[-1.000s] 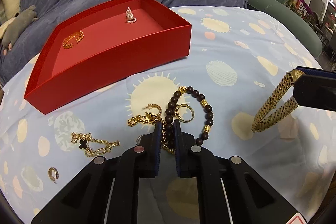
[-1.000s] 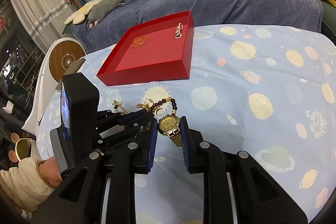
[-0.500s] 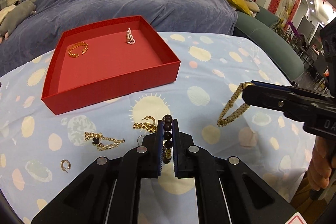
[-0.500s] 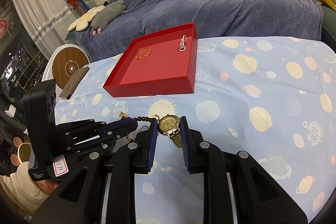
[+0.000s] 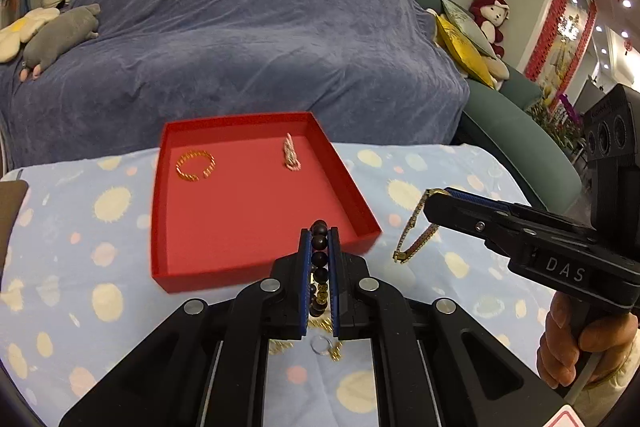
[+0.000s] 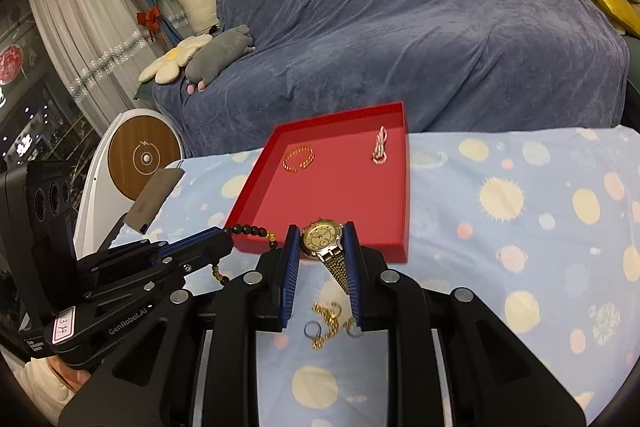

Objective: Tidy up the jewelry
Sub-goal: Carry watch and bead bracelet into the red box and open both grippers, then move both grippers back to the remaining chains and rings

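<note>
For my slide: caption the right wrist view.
Right gripper holds a gold watch near the red tray; left gripper carries a beaded bracelet.

Two wrist fisheyes, both angled down over the table toward the sofa.

My left camera looks along its fingers at the red tray (image 5: 256, 211), close at 12 o'clock, with the right gripper (image 5: 430, 201) entering at 3 o'clock. My right camera sits further right, the same tray (image 6: 402, 195) at 12 o'clock and the left gripper (image 6: 228, 241) entering at 9 o'clock. Both share the tray, the patterned tablecloth (image 5: 80, 247) and the blue-covered sofa (image 6: 420, 27) behind.
</note>
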The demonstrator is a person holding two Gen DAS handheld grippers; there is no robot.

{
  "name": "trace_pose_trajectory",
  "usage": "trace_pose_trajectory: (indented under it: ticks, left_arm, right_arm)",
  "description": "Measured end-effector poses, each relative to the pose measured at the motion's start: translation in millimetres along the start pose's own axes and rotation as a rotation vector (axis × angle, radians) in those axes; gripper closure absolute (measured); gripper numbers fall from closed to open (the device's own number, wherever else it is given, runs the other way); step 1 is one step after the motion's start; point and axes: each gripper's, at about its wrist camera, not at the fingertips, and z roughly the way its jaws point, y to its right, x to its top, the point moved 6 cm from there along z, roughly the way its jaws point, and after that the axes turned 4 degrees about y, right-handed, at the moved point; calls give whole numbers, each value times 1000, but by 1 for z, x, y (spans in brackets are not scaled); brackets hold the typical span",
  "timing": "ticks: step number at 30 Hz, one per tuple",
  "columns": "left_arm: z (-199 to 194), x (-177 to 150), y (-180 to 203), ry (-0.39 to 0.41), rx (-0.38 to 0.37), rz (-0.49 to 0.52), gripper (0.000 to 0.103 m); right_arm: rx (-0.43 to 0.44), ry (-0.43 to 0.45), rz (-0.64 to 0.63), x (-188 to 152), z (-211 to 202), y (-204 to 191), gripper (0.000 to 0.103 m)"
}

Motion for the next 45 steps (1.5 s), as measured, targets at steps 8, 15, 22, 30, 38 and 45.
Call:
trace_pose_trajectory:
  ticks: [8, 15, 22, 30, 38, 45]
  left_arm:
    - [41, 47, -53, 35, 79, -41, 98]
    - [92, 40, -92, -14, 96, -100, 97]
    - [120, 26, -121, -55, 140, -137, 97]
    - [104, 23, -144, -31, 210, -176, 75]
    - [33, 21, -133, 23, 241, -161, 53]
    - [-24, -25, -109, 18, 263, -166, 35]
  right_arm:
    - [-15, 15, 10, 53, 67, 8, 82]
    - [-65, -78, 18, 40, 137, 26, 82]
    - [-122, -117, -2, 23, 168, 40, 82]
    - [-143, -52, -13, 30, 135, 40, 70]
    - [-110, -44, -14, 12, 53, 26, 62]
    - [-77, -87, -13, -46, 10, 5, 61]
